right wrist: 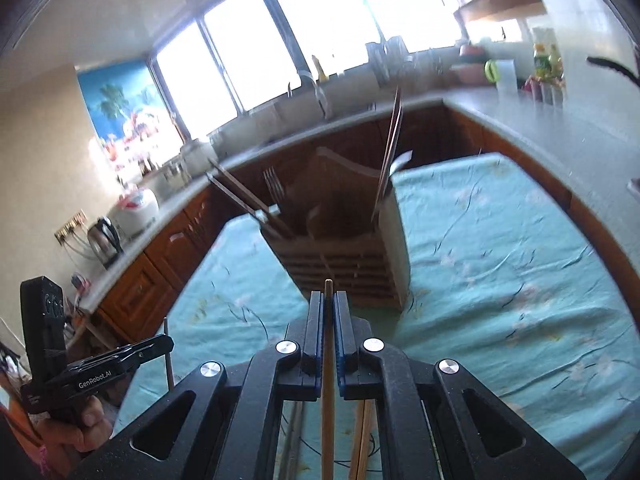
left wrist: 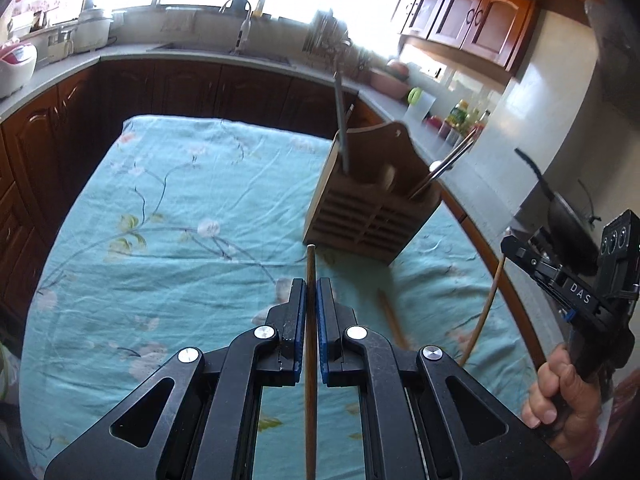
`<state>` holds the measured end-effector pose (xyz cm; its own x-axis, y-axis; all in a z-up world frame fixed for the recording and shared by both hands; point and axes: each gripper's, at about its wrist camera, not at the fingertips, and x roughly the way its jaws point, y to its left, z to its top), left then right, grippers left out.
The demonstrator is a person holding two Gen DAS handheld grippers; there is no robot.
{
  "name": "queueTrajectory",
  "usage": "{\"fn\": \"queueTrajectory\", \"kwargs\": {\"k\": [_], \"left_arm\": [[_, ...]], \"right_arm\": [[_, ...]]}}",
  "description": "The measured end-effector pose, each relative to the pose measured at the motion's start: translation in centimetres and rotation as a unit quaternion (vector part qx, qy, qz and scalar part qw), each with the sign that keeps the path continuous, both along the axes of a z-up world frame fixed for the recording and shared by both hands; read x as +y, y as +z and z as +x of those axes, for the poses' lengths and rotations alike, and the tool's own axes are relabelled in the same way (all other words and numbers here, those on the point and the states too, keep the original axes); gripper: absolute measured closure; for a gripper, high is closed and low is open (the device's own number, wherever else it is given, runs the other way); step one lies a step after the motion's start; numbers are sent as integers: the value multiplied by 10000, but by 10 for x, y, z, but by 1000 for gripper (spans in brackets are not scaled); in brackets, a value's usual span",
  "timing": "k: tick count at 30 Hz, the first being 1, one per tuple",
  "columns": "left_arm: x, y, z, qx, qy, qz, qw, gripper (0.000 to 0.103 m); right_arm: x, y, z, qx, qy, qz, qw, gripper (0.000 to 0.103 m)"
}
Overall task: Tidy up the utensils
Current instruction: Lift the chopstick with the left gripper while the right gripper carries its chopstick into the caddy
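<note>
My left gripper (left wrist: 311,284) is shut on a dark brown chopstick (left wrist: 310,360), held above the teal floral cloth (left wrist: 180,208). In its own view, my right gripper (right wrist: 328,296) is shut on a lighter wooden chopstick (right wrist: 327,400). Just ahead of both stands a slatted wooden utensil holder (left wrist: 360,220) (right wrist: 344,260) with a fork (right wrist: 274,188), knives (right wrist: 240,196) and metal sticks (right wrist: 390,148) leaning in it. The right gripper (left wrist: 505,250) shows at the right of the left wrist view, and the left gripper (right wrist: 166,342) at the lower left of the right wrist view. One loose chopstick (left wrist: 394,320) lies on the cloth.
More sticks (right wrist: 362,440) lie on the cloth under the right gripper. A grey counter (left wrist: 120,54) over brown cabinets wraps around the table, with a sink tap (left wrist: 242,16), a rice cooker (right wrist: 134,206), a kettle (right wrist: 104,236), bottles (left wrist: 460,116) and a dark pan (left wrist: 568,220).
</note>
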<state>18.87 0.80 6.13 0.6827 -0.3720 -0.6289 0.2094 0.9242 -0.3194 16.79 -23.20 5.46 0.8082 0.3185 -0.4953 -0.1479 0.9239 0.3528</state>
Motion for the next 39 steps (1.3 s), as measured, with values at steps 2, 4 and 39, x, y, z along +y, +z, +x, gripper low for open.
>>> {"fn": "queueTrajectory", "kwargs": {"k": [2, 4, 39], "left_arm": [[1, 10, -2, -124, -25, -72, 9999, 99], [1, 20, -5, -257, -29, -93, 9996, 99], [-8, 119, 25, -1563, 266, -324, 9868, 99]], "right_arm": [[-4, 13, -8, -196, -56, 37, 9998, 99], [-7, 24, -14, -352, -102, 58, 9993, 99], [-29, 94, -2, -1273, -432, -13, 9909, 98]]}}
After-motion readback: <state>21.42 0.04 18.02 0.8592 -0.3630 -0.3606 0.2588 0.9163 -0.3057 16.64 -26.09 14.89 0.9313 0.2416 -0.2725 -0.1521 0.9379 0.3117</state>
